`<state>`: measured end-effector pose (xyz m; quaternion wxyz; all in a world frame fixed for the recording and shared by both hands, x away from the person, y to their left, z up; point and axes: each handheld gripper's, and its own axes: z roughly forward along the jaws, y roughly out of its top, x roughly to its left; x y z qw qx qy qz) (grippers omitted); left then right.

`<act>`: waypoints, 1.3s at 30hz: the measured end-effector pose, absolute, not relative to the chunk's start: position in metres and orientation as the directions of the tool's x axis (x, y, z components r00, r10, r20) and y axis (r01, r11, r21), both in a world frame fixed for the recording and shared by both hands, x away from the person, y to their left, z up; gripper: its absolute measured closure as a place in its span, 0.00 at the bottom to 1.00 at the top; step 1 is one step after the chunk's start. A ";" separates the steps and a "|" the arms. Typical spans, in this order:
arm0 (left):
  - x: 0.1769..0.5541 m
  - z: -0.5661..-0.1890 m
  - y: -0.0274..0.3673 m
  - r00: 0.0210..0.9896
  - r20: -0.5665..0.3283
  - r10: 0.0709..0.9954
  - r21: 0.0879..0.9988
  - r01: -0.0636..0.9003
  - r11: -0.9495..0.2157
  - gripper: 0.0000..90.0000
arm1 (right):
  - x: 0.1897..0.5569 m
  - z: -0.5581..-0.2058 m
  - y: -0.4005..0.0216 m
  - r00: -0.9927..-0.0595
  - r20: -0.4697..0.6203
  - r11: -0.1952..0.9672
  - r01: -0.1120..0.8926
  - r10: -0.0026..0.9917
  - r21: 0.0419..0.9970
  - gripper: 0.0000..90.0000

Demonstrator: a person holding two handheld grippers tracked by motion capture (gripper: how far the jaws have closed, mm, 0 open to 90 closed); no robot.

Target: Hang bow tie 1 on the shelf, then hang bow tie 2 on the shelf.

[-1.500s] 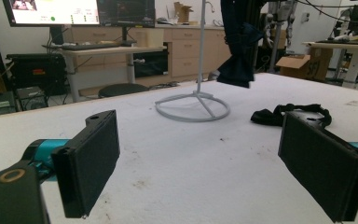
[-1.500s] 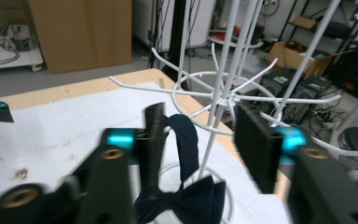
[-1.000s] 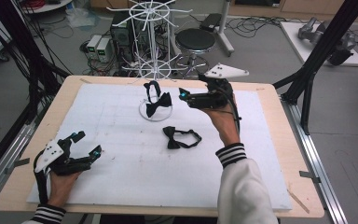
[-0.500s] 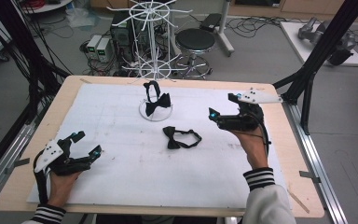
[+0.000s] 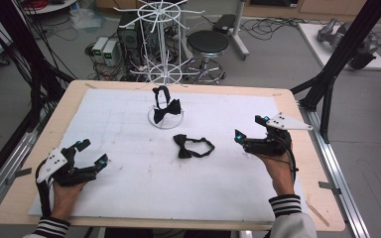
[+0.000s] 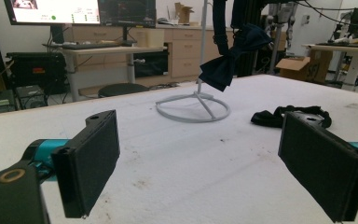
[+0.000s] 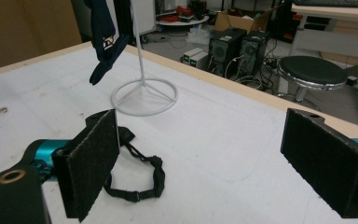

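Note:
A dark bow tie hangs on a small white wire stand at the far middle of the white mat. A second black bow tie lies flat in the mat's middle with its strap looped. My right gripper hovers open to its right, nothing between the jaws; in the right gripper view the loose bow tie lies beside the left jaw and the stand is beyond. My left gripper rests open at the near left, facing the stand and the loose tie.
The wooden table edge borders the mat on the right. Behind the table stand a tall white wire rack, a black stool and computer boxes. A black frame leg rises at the right.
My right gripper has moved away from the stand, rightward, toward the person and lower, ending over the mat's right side. The left gripper and both bow ties have stayed put.

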<state>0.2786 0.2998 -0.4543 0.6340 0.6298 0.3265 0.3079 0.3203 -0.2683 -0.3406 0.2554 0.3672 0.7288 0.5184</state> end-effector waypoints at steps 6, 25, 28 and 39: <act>0.279 -0.454 0.300 0.596 -0.030 0.802 1.000 0.024 0.019 0.14 | 0.314 -0.356 -0.273 -0.590 0.021 0.164 0.258 0.807 0.952 0.12; 0.279 -0.454 0.300 0.596 -0.024 0.803 1.000 0.022 0.014 0.14 | 0.306 -0.395 -0.280 -0.553 0.073 0.071 0.234 0.830 0.970 0.12; 0.279 -0.454 0.300 0.596 -0.024 0.803 1.000 0.022 0.014 0.14 | 0.306 -0.395 -0.283 -0.547 0.075 0.065 0.232 0.834 0.970 0.12; 0.279 -0.454 0.300 0.596 -0.025 0.802 1.000 0.022 0.015 0.14 | 0.308 -0.396 -0.283 -0.551 0.090 0.071 0.265 0.830 0.962 0.12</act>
